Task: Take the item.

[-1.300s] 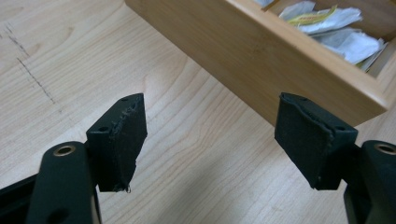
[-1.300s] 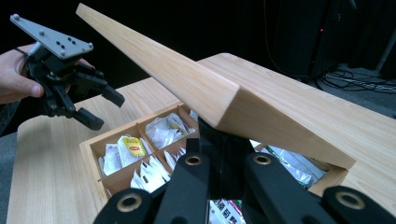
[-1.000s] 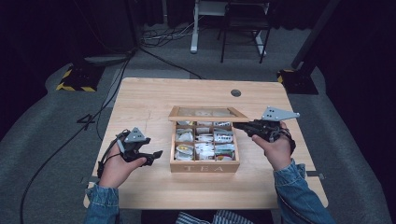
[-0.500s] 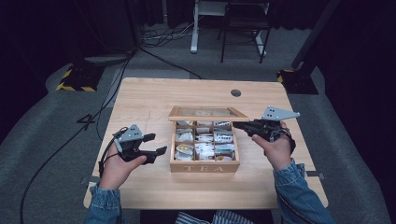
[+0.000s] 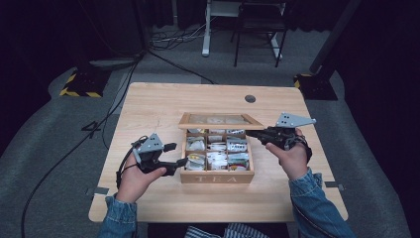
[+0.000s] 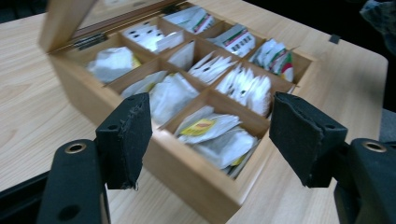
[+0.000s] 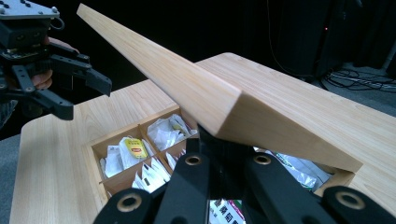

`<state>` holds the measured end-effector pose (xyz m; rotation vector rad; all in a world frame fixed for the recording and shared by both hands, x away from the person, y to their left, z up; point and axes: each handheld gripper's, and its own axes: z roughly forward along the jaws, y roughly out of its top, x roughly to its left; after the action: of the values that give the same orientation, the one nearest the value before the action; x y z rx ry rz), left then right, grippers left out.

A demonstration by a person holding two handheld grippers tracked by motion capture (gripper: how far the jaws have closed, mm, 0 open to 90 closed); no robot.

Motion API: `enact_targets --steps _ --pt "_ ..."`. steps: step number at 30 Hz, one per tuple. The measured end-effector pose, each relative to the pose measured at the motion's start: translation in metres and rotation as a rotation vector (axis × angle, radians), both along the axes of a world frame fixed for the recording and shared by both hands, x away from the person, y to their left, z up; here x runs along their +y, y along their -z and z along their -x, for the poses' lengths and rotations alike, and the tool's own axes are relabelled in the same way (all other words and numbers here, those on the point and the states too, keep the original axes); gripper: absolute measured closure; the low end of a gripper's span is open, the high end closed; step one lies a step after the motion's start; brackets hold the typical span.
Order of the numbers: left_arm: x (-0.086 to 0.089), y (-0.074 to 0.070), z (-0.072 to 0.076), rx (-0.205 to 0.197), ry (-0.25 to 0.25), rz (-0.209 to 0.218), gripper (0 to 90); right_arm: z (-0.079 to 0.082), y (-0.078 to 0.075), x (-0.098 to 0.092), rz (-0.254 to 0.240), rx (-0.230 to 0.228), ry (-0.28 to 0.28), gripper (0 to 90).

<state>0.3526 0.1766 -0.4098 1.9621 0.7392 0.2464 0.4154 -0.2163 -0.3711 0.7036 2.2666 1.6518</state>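
Note:
A wooden tea box (image 5: 216, 176) marked TEA stands mid-table, its compartments full of tea bags (image 5: 216, 154). Its glass-paned lid (image 5: 218, 119) is raised at the back. My right gripper (image 5: 249, 132) is shut on the lid's right front corner and holds it up; in the right gripper view the lid (image 7: 187, 84) slants over my closed jaws (image 7: 212, 140). My left gripper (image 5: 179, 154) hovers open at the box's left front corner with nothing between its pads (image 6: 126, 135). Just beyond them lies a yellow-labelled tea bag (image 6: 205, 128) in the nearest compartment.
The box sits on a light wooden table (image 5: 158, 106) with a round cable hole (image 5: 250, 98) at the far right. A black cable (image 5: 124, 166) trails from the left gripper. Chair and desk legs (image 5: 257, 34) stand on the floor beyond the table.
My left gripper has moved right toward the box's left front corner and risen slightly. The right gripper and the lid have stayed put.

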Motion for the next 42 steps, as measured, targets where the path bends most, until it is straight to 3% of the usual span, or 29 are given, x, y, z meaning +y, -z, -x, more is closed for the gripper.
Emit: enact_targets --steps 15,22,31,42 --pt "-0.049 -0.005 0.0 -0.028 0.159 -0.011 31.3 -0.001 -0.001 0.001 -0.004 0.005 -0.009 90.0" --pt "-0.072 -0.004 -0.001 -0.019 0.215 -0.022 33.0 -0.002 -0.001 0.001 -0.009 0.012 -0.013 90.0" --pt "-0.103 -0.002 -0.011 -0.011 0.256 -0.019 34.4 -0.001 -0.001 0.001 -0.008 0.013 -0.013 90.0" --pt "-0.131 0.009 -0.025 0.048 0.283 -0.014 36.6 -0.002 0.0 0.0 -0.012 0.016 -0.017 90.0"
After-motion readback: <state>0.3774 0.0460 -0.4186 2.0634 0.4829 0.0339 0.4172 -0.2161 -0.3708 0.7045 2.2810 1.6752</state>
